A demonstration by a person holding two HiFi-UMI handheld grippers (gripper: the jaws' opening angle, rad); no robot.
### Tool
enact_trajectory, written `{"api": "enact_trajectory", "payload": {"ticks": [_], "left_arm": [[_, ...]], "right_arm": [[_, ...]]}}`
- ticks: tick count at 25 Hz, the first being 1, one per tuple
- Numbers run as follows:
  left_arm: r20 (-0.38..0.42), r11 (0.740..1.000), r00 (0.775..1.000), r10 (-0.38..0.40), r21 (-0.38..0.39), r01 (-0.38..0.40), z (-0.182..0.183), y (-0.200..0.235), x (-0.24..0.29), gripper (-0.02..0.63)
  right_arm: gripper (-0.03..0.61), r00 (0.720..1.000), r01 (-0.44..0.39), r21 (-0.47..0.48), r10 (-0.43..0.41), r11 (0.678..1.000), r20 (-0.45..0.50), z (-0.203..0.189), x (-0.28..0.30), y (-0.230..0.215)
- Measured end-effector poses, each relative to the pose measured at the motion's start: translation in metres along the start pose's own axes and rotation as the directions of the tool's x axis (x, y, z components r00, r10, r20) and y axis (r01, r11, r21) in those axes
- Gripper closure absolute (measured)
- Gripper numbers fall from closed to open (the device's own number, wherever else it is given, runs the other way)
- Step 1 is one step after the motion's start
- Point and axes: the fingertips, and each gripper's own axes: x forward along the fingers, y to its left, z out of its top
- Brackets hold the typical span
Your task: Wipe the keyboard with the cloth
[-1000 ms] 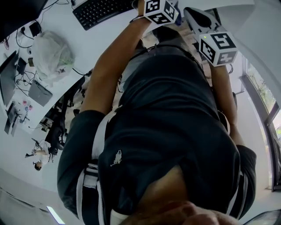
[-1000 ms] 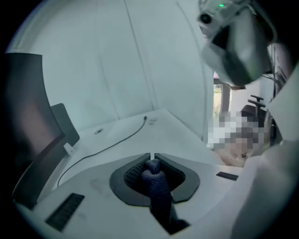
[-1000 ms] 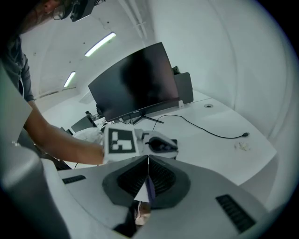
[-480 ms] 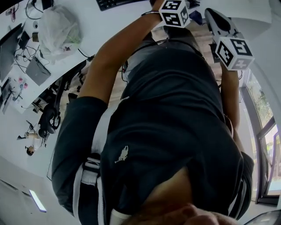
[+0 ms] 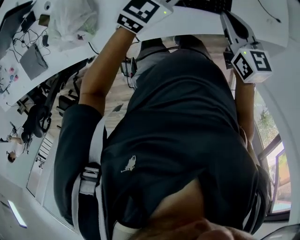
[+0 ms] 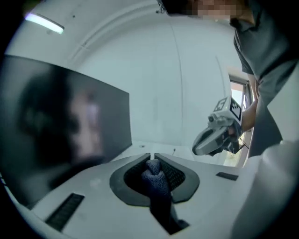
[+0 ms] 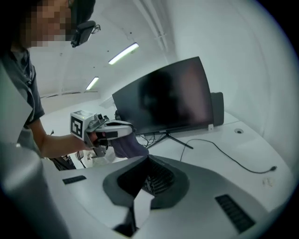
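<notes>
Your left claw [image 6: 152,158] pinches the cloth [image 6: 158,186]; your right claw [image 7: 148,161] is closed and empty. Bring the cloth down flat onto the keyboard [image 5: 206,4], at the frame's top edge.

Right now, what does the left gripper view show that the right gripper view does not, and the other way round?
Only the left gripper view shows the right gripper from outside, in front of a window, and a close look at the left gripper with its claw shut on the cloth. Only the right gripper view shows the right claw shut and empty, the monitor's stand and a cable on the desk. Both show the dark monitor, the white desk and the cloth.
</notes>
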Motion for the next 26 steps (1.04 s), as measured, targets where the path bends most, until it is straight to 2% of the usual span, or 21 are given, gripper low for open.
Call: {"api": "enact_trajectory", "payload": {"ticks": [3, 6, 11, 18, 26], "left_arm": [[0.085, 0.996, 0.992, 0.088, -0.004, -0.088, 0.035, 0.021, -0.054, 0.586], [0.164, 0.989, 0.976, 0.145, -0.028, -0.142, 0.07, 0.027, -0.095, 0.586], [0.222, 0.977, 0.952, 0.213, -0.051, -0.206, 0.096, 0.027, -0.16, 0.585], [0.265, 0.963, 0.926, 0.268, -0.052, -0.264, 0.106, 0.023, -0.216, 0.586], [0.277, 0.956, 0.915, 0.294, -0.068, -0.286, 0.1, 0.032, -0.263, 0.586]], "right_arm": [[0.57, 0.999, 0.0, -0.04, 0.002, 0.999, 0.054, 0.024, -0.001, 0.015], [0.571, 0.996, 0.005, -0.055, 0.0, 0.998, 0.094, 0.05, -0.008, 0.023], [0.571, 0.986, -0.005, -0.094, 0.02, 0.996, 0.163, 0.08, -0.009, 0.052], [0.571, 0.972, -0.042, -0.132, 0.072, 0.99, 0.224, 0.096, 0.004, 0.091], [0.571, 0.969, -0.066, -0.134, 0.096, 0.989, 0.228, 0.103, 0.023, 0.129]]}}
